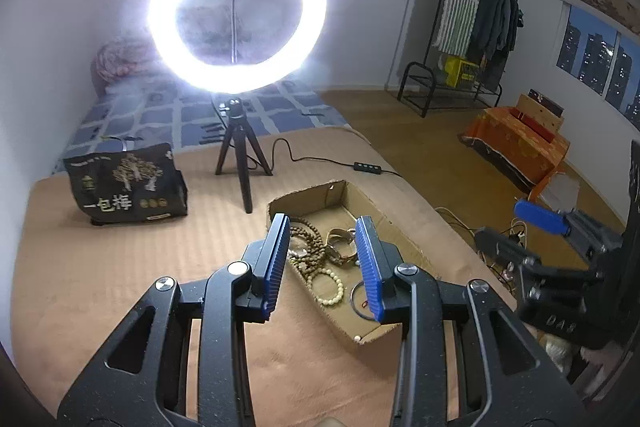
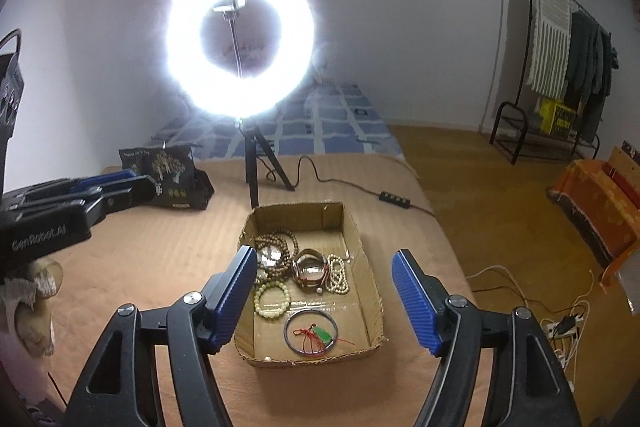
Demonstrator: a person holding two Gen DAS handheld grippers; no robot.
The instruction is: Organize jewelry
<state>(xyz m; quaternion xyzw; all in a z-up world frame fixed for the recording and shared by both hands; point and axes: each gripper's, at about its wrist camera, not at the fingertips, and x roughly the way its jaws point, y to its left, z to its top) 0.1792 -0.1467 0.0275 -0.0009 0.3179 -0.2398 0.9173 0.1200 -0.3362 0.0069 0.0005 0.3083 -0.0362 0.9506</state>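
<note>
A shallow cardboard box [image 2: 360, 235] lies on the tan bed cover, also in the left wrist view [image 1: 400, 239]. It holds brown bead strings [image 2: 280, 239], a pale bead bracelet [image 2: 272, 301], a pearl string [image 2: 338, 273], a brown band bracelet [image 2: 310, 267], a dark bangle [image 2: 310, 333] and a green pendant on red cord [image 2: 322, 334]. My right gripper [image 2: 326, 267] is open and empty above the box's near end. My left gripper [image 1: 326, 231] is open and empty over the box; it also shows at the left of the right wrist view [image 2: 116, 179].
A lit ring light [image 2: 240, 55] on a small tripod [image 2: 256, 171] stands behind the box, its cable and switch [image 2: 394, 199] running right. A dark snack bag [image 2: 172, 171] sits at the back left. The bed edge drops to a wooden floor [image 2: 500, 211] with cables on the right.
</note>
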